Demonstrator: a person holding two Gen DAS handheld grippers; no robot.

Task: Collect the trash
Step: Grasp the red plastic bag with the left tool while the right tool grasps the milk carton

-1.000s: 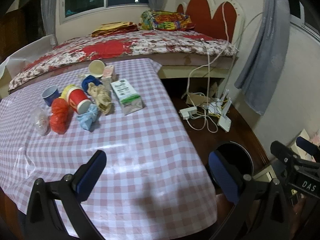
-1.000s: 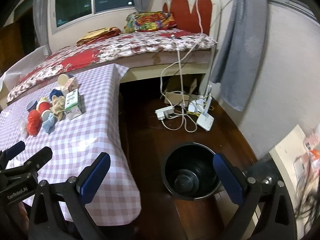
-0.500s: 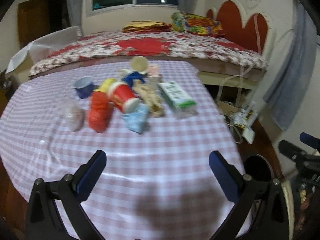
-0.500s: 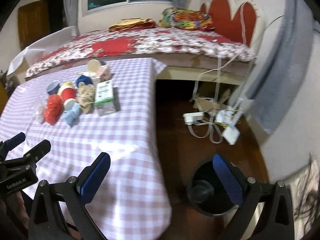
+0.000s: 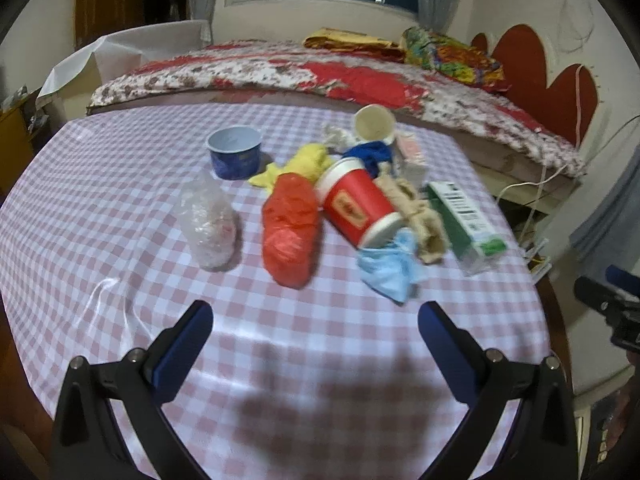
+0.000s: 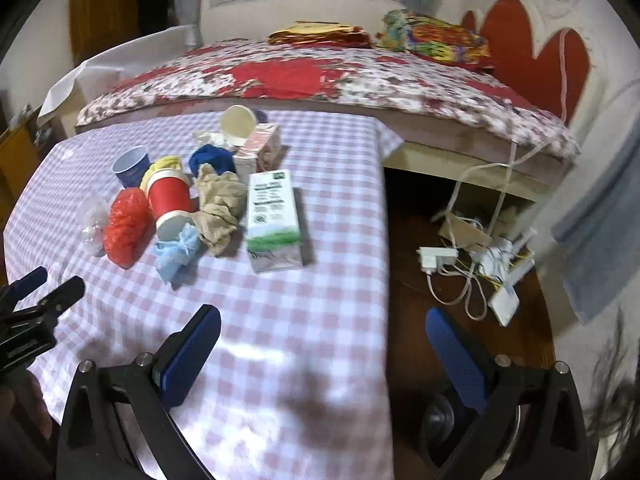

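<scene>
While both claws hang empty above the near part of the pink-and-white checked worktop, nothing is gripped yet. Left claw is spread wide, blue pads well apart; right claw is wide too, w/ its right pad out past the worktop edge, over the dark floor.

Trash sits in 1 cluster toward the far-middle of the worktop, ahead of both claws: crumpled red plastic bag, clear crumpled plastic bag, tipped red paper cup w/ white rim, pale blue wad, tan crumpled paper, green-and-white carton, dark blue tub, yellow wad, and a cream cup on its side at the back.

Key relation: the red bag lies nearly straight ahead of the left claw, slightly left of its centre line, long axis running roughly away from the claw, so the pads would close across its narrow width. Left claw looks nearer to it than the right, which sits off toward the carton side. Carton's long axis also runs away from the right claw. Probably the left goes 1st, for the red bag or blue wad. A round dark bin shows low behind the right claw, on the floor beside the worktop; mostly hidden.
</scene>
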